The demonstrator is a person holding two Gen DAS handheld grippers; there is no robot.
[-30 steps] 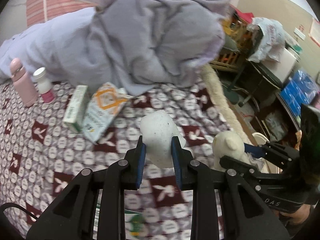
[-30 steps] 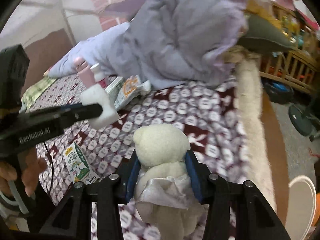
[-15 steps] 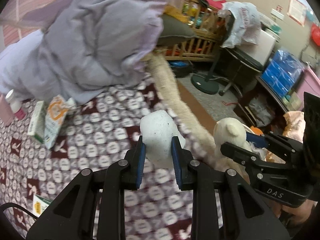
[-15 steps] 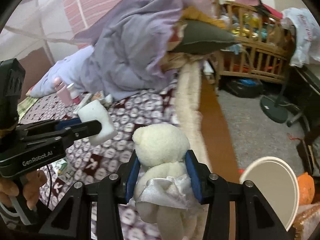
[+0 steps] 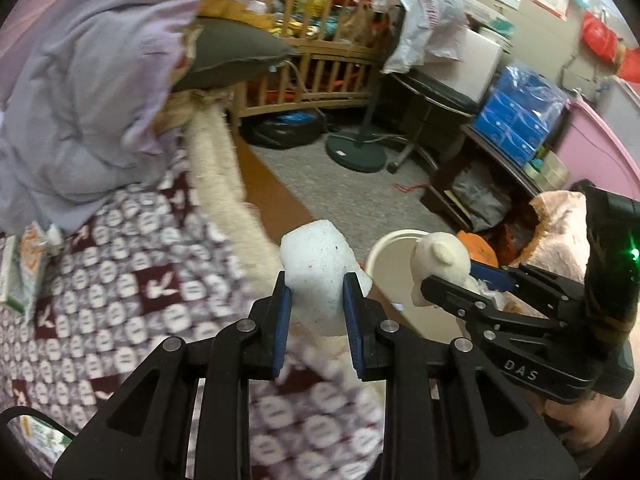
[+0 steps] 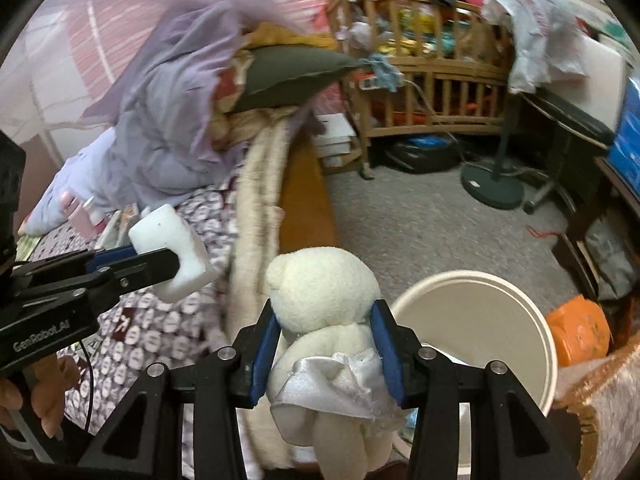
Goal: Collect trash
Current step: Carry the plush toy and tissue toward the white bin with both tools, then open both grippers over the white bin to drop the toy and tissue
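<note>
Carry step, w/ both loads over the bed edge (image 6: 256,216) near the white bin (image 6: 472,296). Left hand-held gripper (image 5: 314,304) clamped on a foam block (image 5: 316,264); right hand-held gripper (image 6: 324,344) clamped on a plush bear (image 6: 320,292). Both tilt downward, side by side. Next: get over the bin mouth, then release.

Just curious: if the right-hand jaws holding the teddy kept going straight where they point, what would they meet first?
Probably the round white bin just ahead and below the right gripper and its cream plush teddy bear; depth is hard to judge.
</note>
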